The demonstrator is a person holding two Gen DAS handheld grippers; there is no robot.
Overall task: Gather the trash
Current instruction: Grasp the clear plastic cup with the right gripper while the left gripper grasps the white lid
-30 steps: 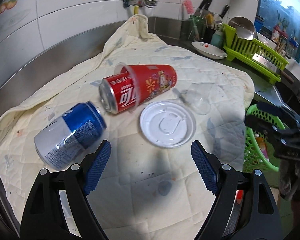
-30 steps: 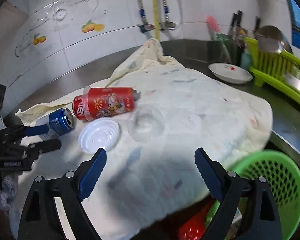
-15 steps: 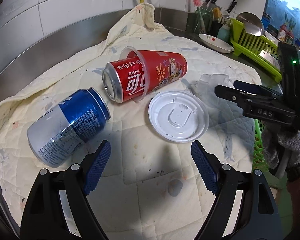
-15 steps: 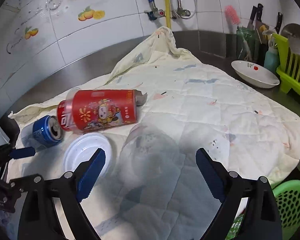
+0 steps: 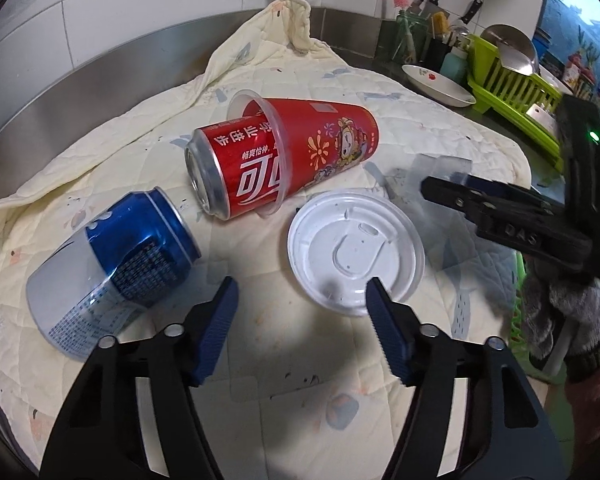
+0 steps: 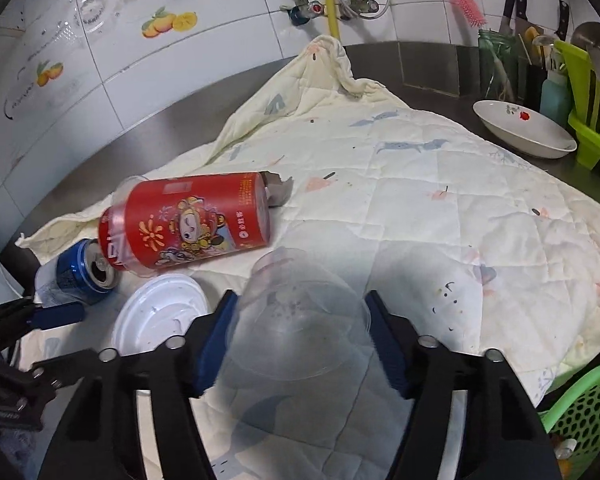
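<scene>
Trash is spread over the quilt-covered surface (image 5: pixel 440 92): blue can (image 5: pixel 112 276), red can (image 5: pixel 236 176) stuffed inside a red cup (image 5: pixel 324 144), white lid (image 5: pixel 356 248). Left tool (image 5: pixel 302 304) hovers open and empty, while right tool (image 6: pixel 300 320) brackets the clear cup (image 6: pixel 300 320), jaws not visibly squeezing, probably so it can go in the green basket (image 6: pixel 580 416).

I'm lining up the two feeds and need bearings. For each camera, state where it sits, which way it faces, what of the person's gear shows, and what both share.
Left wrist: sits on the left gripper, looking down over the quilt at the white lid; its blue fingers, the right gripper and gloved hand show.
Right wrist: sits on the right gripper, facing the tiled wall; its fingers flank the clear cup; the left gripper shows at left.
Shared: red cup, blue can, lid, quilt.
</scene>
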